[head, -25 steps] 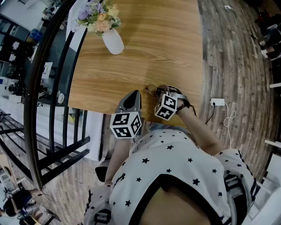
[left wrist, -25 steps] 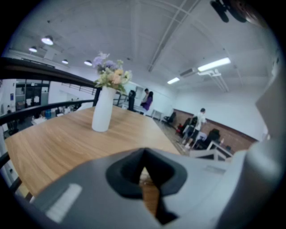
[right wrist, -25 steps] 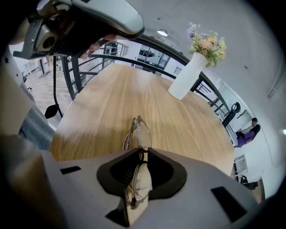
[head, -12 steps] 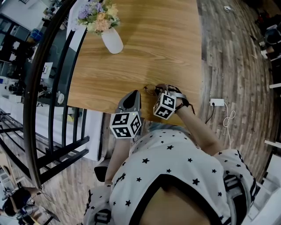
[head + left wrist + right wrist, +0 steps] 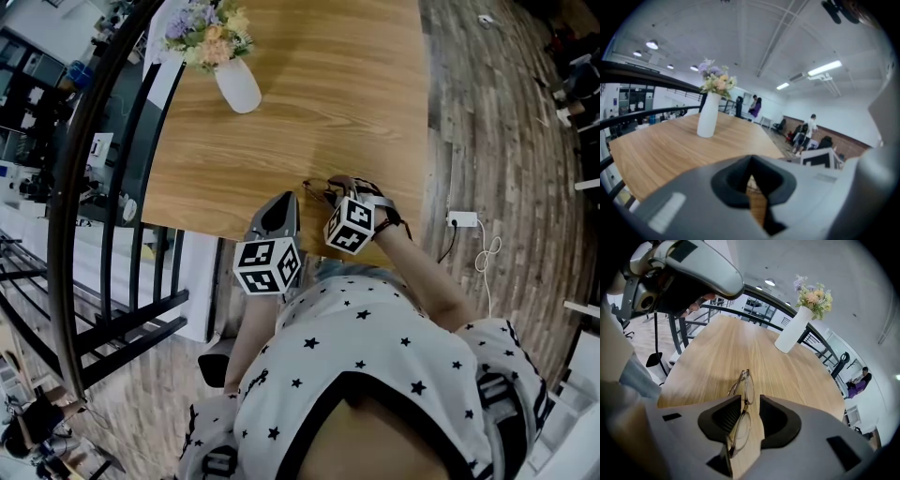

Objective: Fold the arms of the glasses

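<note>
Thin-rimmed glasses (image 5: 746,389) lie on the wooden table (image 5: 309,103) near its front edge, small in the head view (image 5: 319,189). My right gripper (image 5: 750,401) points down over them, its jaws a narrow gap apart. One lens and the bridge sit in that gap, with the frame close to the left pad (image 5: 727,414) and bare wood showing beside the right one. In the head view the right gripper (image 5: 343,199) is just right of the glasses. My left gripper (image 5: 279,211) is shut and empty, hovering at the table's near edge, left of the glasses. It holds nothing in its own view (image 5: 751,180).
A white vase of flowers (image 5: 236,86) stands at the table's far left and also shows in the right gripper view (image 5: 793,334). A dark curved railing (image 5: 89,187) runs along the table's left side. A white socket with a cable (image 5: 463,219) lies on the wooden floor at the right.
</note>
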The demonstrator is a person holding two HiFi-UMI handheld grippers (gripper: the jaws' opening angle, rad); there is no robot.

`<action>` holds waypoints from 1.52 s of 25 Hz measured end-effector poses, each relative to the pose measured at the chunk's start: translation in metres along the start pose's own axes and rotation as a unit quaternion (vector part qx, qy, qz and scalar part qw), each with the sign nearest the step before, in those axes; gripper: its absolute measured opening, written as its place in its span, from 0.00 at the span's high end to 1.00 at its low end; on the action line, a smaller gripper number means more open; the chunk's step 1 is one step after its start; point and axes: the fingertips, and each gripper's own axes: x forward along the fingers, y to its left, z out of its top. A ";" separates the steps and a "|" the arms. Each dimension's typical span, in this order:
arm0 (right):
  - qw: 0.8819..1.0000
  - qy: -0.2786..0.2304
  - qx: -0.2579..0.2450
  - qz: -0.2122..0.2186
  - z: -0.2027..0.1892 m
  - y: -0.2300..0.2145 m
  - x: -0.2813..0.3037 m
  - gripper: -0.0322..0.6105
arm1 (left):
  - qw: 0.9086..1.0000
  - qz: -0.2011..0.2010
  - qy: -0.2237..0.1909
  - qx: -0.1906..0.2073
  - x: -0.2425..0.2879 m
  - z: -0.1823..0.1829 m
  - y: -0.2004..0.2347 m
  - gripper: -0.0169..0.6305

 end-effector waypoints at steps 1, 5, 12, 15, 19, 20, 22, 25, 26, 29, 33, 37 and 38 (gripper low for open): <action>1.000 -0.005 0.000 -0.001 0.002 -0.001 -0.002 0.78 | 1.000 0.000 -0.001 0.000 0.000 0.000 -0.001 0.96; 1.000 -0.022 0.004 -0.006 0.007 -0.002 -0.008 0.76 | 1.000 0.001 -0.003 0.000 0.000 -0.001 -0.004 0.96; 0.999 -0.034 0.009 -0.015 0.011 0.001 -0.020 0.77 | 1.000 0.001 -0.008 0.001 -0.003 -0.003 -0.007 0.96; 0.999 -0.037 0.018 -0.022 0.012 0.004 -0.027 0.77 | 1.000 0.000 -0.008 0.004 -0.007 -0.003 -0.007 0.96; 0.998 -0.041 0.034 -0.036 0.014 0.007 -0.042 0.78 | 1.000 -0.006 -0.008 0.009 -0.014 -0.004 -0.008 0.96; 0.998 -0.042 0.039 -0.040 0.015 0.009 -0.046 0.78 | 1.000 -0.009 -0.007 0.010 -0.018 -0.004 -0.009 0.96; 0.996 -0.045 0.050 -0.050 0.018 0.014 -0.056 0.79 | 1.000 -0.016 -0.005 0.015 -0.025 -0.007 -0.011 0.96; 0.994 -0.053 0.074 -0.065 0.024 0.021 -0.069 0.81 | 0.999 -0.028 -0.001 0.022 -0.038 -0.010 -0.014 0.96; 0.993 -0.055 0.083 -0.069 0.026 0.024 -0.074 0.82 | 0.999 -0.032 0.000 0.025 -0.042 -0.011 -0.015 0.96; 0.988 -0.062 0.110 -0.083 0.029 0.032 -0.087 0.85 | 0.998 -0.046 0.003 0.032 -0.054 -0.015 -0.019 0.96; 0.980 -0.077 0.149 -0.102 0.035 0.046 -0.105 0.88 | 0.997 -0.060 0.005 0.045 -0.074 -0.022 -0.020 0.96; 0.972 -0.087 0.182 -0.121 0.036 0.058 -0.125 0.89 | 0.996 -0.070 0.006 0.051 -0.096 -0.030 -0.023 0.96; 0.969 -0.090 0.192 -0.126 0.036 0.061 -0.130 0.90 | 0.996 -0.073 0.007 0.052 -0.101 -0.033 -0.024 0.96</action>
